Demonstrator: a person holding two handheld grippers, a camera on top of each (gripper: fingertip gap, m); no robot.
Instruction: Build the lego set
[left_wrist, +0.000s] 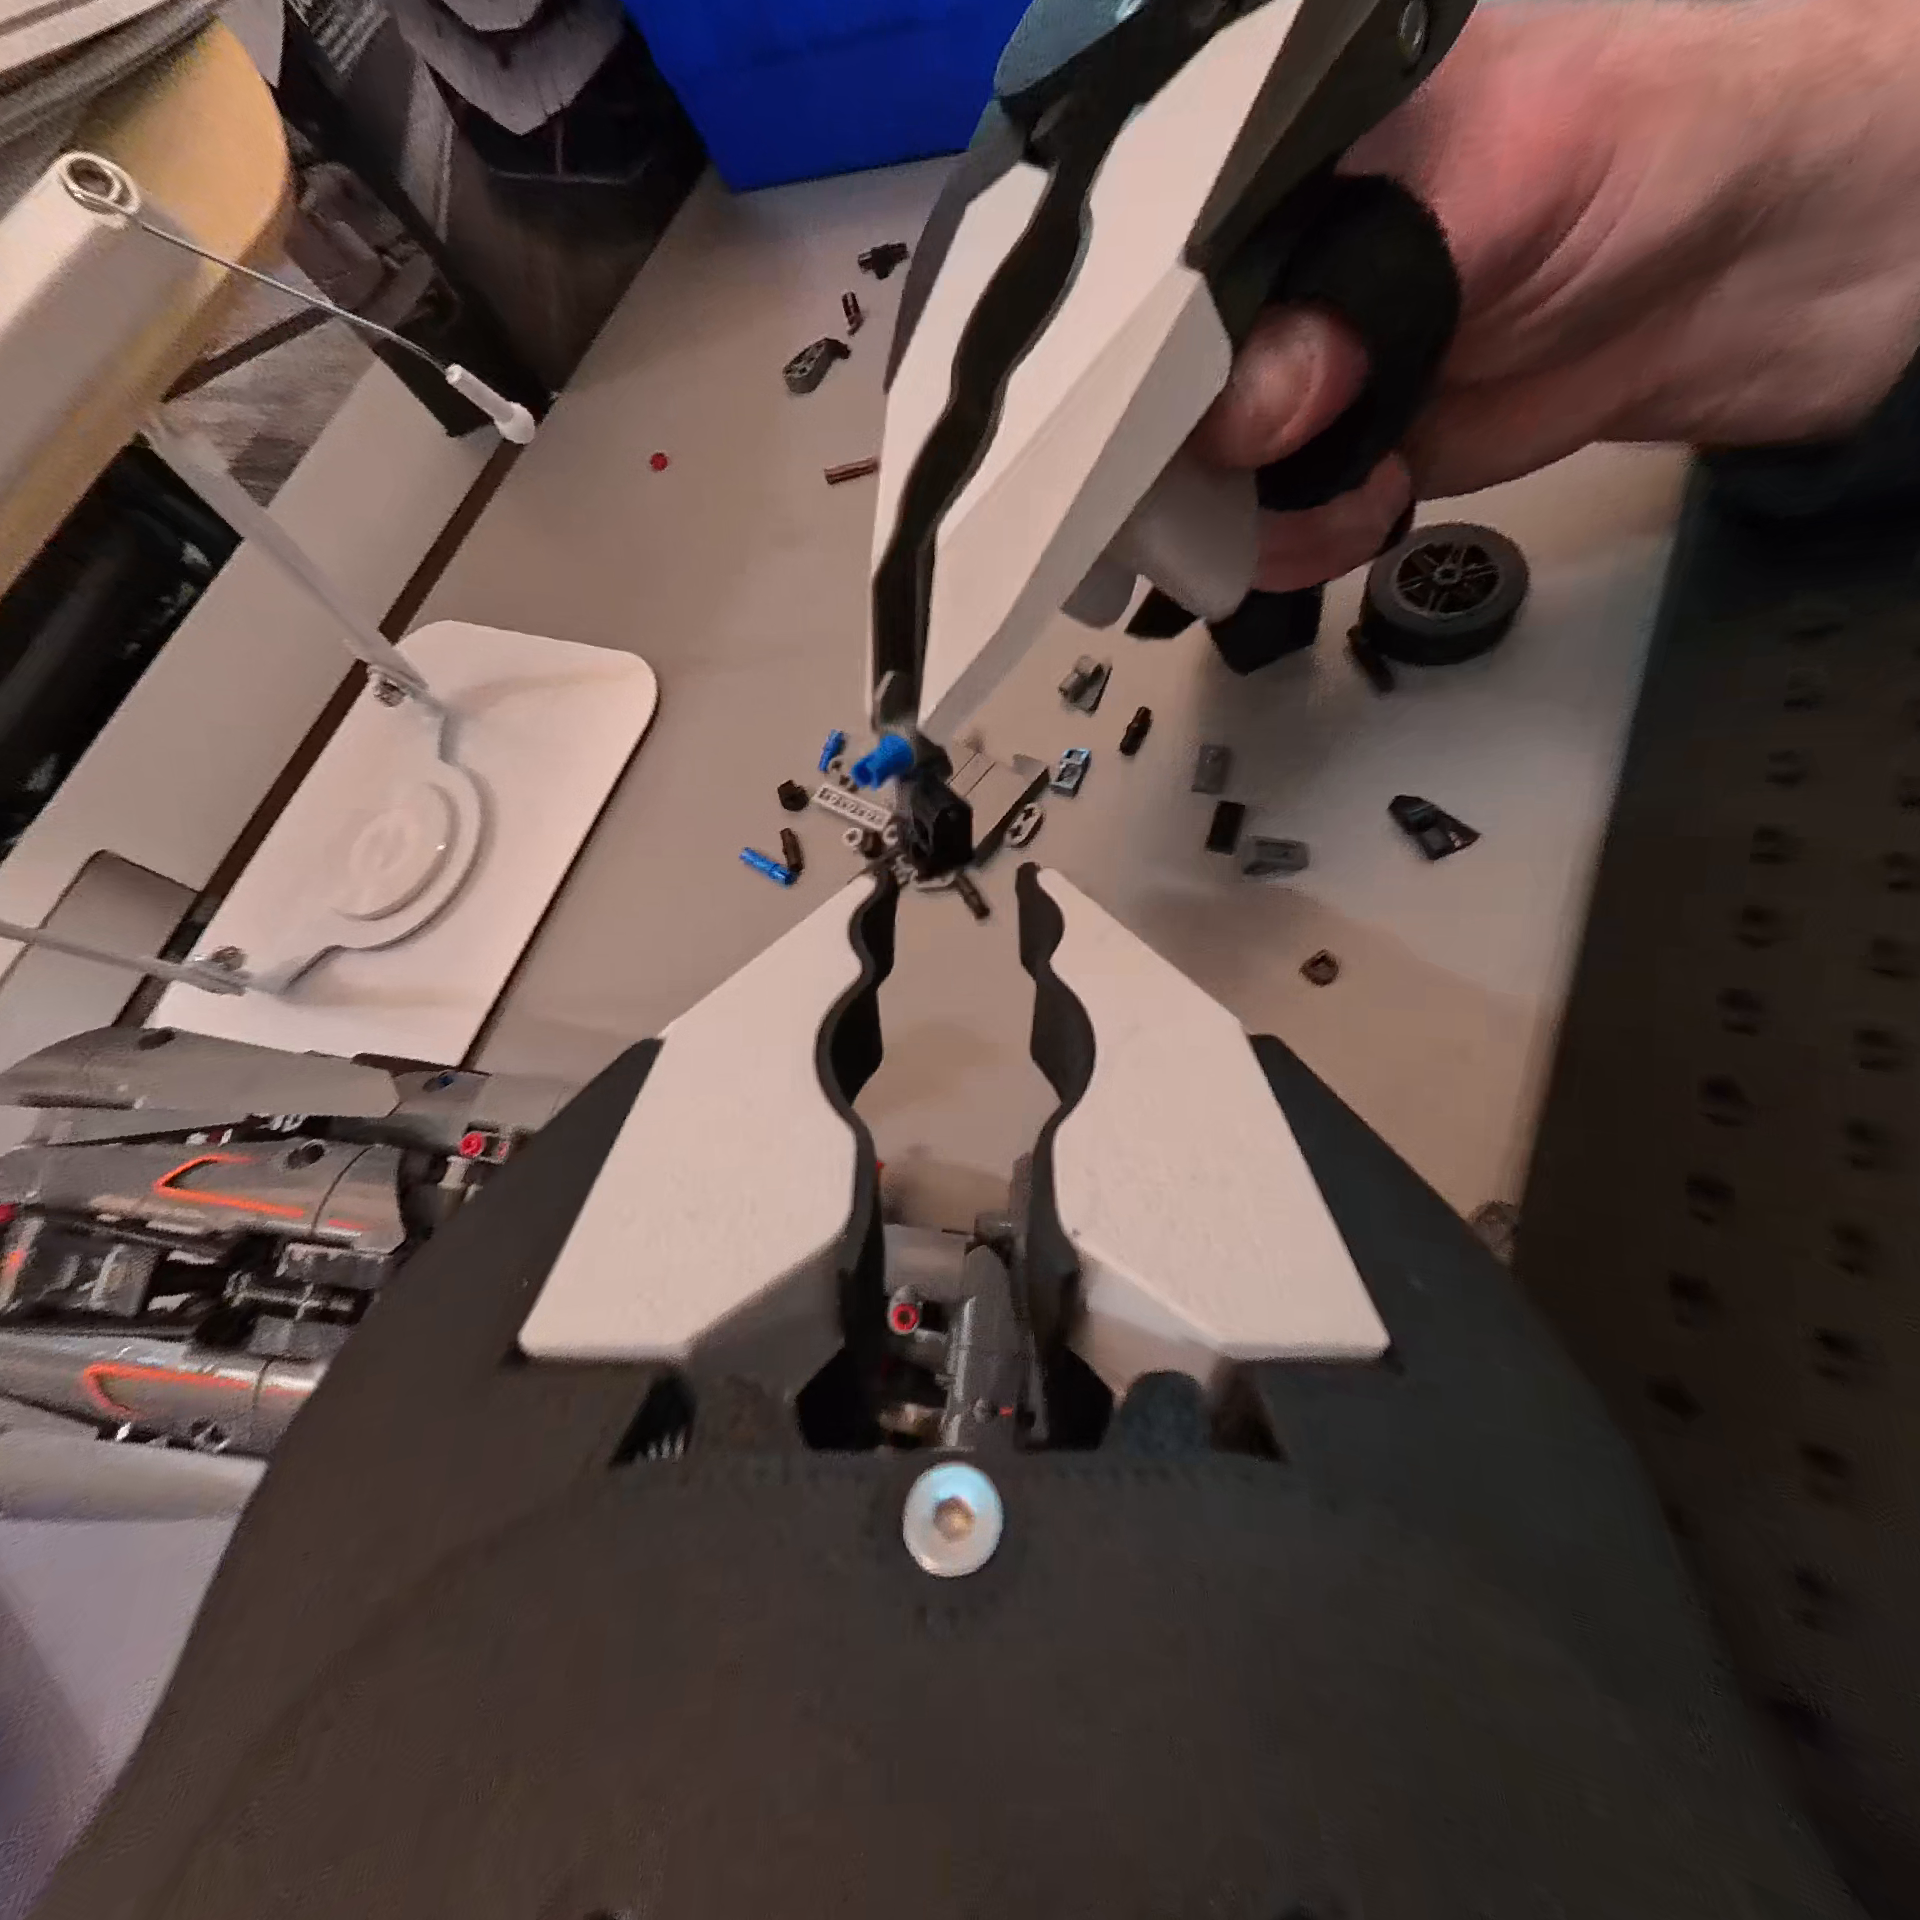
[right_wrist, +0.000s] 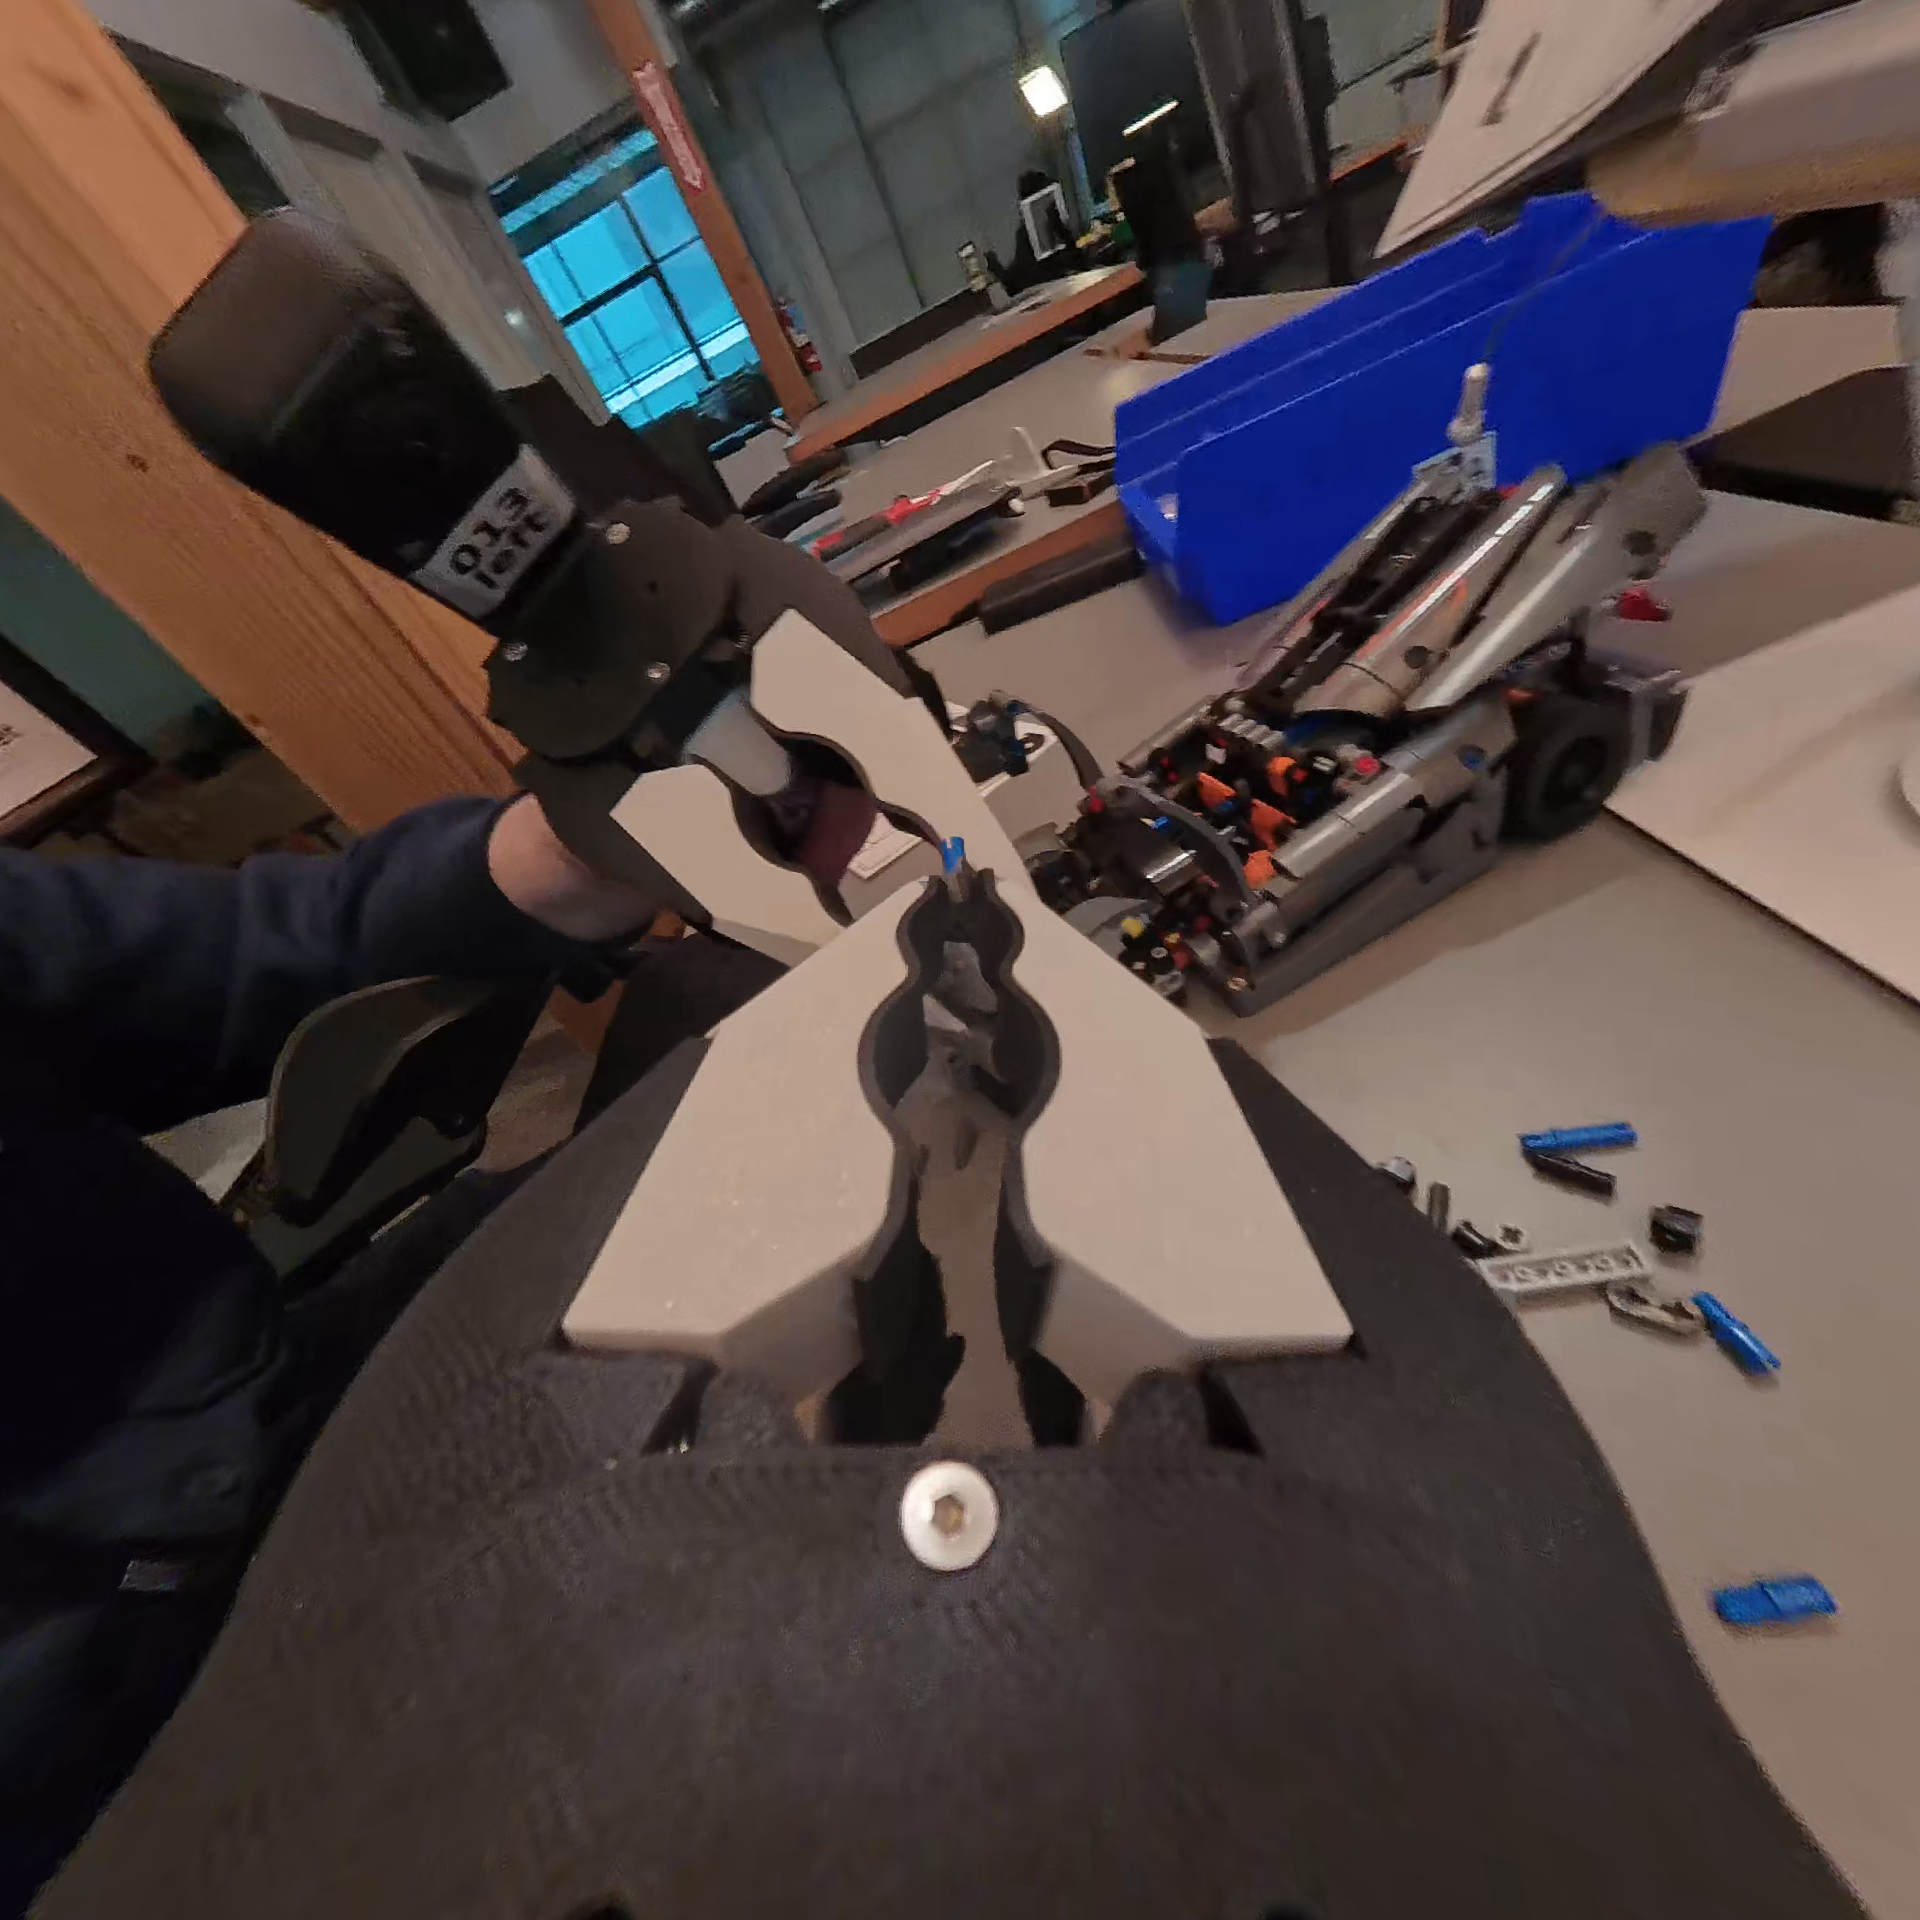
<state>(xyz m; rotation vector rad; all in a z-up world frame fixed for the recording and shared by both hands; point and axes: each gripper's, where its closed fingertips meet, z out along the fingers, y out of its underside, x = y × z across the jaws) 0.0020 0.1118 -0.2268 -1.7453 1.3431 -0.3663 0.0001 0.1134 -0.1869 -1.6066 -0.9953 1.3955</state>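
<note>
My right gripper (right_wrist: 951, 899) is shut at its tips on a small black connector with a blue pin (right_wrist: 951, 855) sticking out. In the left wrist view it (left_wrist: 900, 719) comes down from above, with the blue pin (left_wrist: 878, 766) and black connector (left_wrist: 940, 823) hanging at its tip above the table. My left gripper (left_wrist: 956, 878) is open and empty, its tips just below that connector. Its white fingers (right_wrist: 821, 675) reach in from the left around the held piece. The partly built grey lego car (right_wrist: 1403, 748) stands on the table; it also shows at the lower left (left_wrist: 208, 1247).
Loose parts lie on the table: blue pins (left_wrist: 769, 865) (right_wrist: 1579, 1136), a grey plate (right_wrist: 1558, 1270), a black wheel (left_wrist: 1444, 592) and small dark pieces. A white stand base (left_wrist: 416, 831) lies left, a blue bin (right_wrist: 1351, 447) behind the car, a black perforated board (left_wrist: 1766, 1039) right. Left and right tips are no more than a few centimetres apart. The partly built grey lego car (right_wrist: 1403, 748) sits 15 cm or so from the ends of my left fingers. Look for it in the left wrist view (left_wrist: 441, 1119) too.
</note>
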